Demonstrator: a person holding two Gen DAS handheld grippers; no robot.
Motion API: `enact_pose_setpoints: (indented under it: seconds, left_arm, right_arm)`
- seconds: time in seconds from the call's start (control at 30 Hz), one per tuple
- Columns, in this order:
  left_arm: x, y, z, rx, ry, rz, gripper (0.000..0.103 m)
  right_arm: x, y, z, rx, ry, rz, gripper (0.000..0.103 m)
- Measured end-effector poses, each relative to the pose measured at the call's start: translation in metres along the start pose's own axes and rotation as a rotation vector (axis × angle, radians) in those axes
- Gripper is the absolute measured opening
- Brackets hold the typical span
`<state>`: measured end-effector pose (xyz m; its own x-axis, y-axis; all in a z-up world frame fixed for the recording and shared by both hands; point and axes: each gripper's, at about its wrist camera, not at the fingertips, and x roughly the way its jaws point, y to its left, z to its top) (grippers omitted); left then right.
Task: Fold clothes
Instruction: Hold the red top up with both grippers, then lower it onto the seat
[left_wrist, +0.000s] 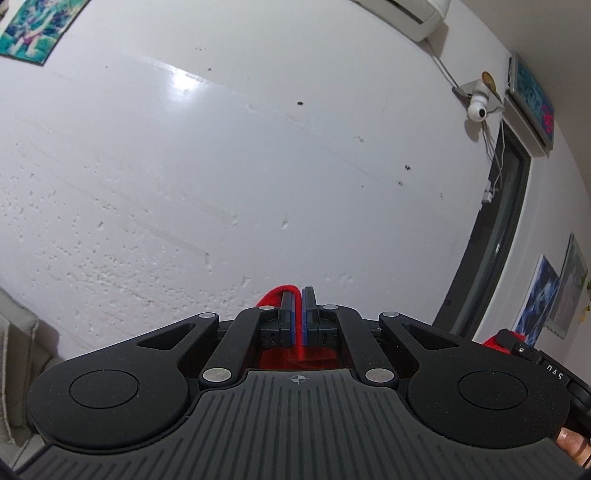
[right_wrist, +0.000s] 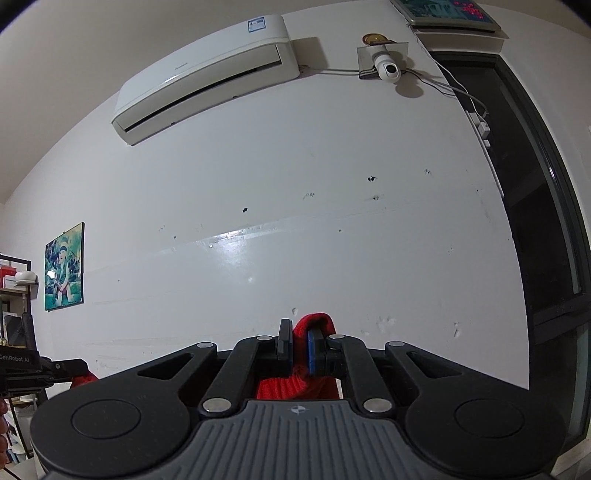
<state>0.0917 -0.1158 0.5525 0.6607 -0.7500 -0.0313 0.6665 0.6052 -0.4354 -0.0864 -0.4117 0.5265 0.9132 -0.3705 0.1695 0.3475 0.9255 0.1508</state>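
Below the air conditioner (right_wrist: 207, 74), my left tongs (left_wrist: 297, 314) and right tongs (right_wrist: 300, 347) each clamp the red garment (right_wrist: 314, 325), lifted; next I'd lower it flat to fold.

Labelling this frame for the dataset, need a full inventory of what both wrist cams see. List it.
Red knitted garment: 1, red, pinched in both grippers, hanging below them.
White wall-mounted air conditioner: 1, white, high on the wall.
White dome security camera: 1, white, on a small wall shelf right of the air conditioner.
Framed green picture: 1, green tones, wall at left.
Digital clock panel with red digits: 1, teal and red, above the dark doorway.
Unframed blue and grey posters: 2, wall right of the doorway.
Metal shelf rack: 1, dark, far left.
Left gripper: black, shut on the garment.
Right gripper: black, shut on the garment.
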Motion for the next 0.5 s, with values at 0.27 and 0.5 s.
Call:
enact_pose_setpoints:
  seconds: [0.27,0.5]
  left_arm:
    - [0.062,0.030,-0.024,-0.021,0.097,0.053,0.003]
    - [0.117,0.058,-0.038,-0.017,0.045,0.058,0.003]
  right_arm:
    - [0.056,-0.021,-0.053,0.006,0.134,-0.041,0.009]
    - [0.113,-0.040,-0.088,0.059,0.152,-0.015,0.009]
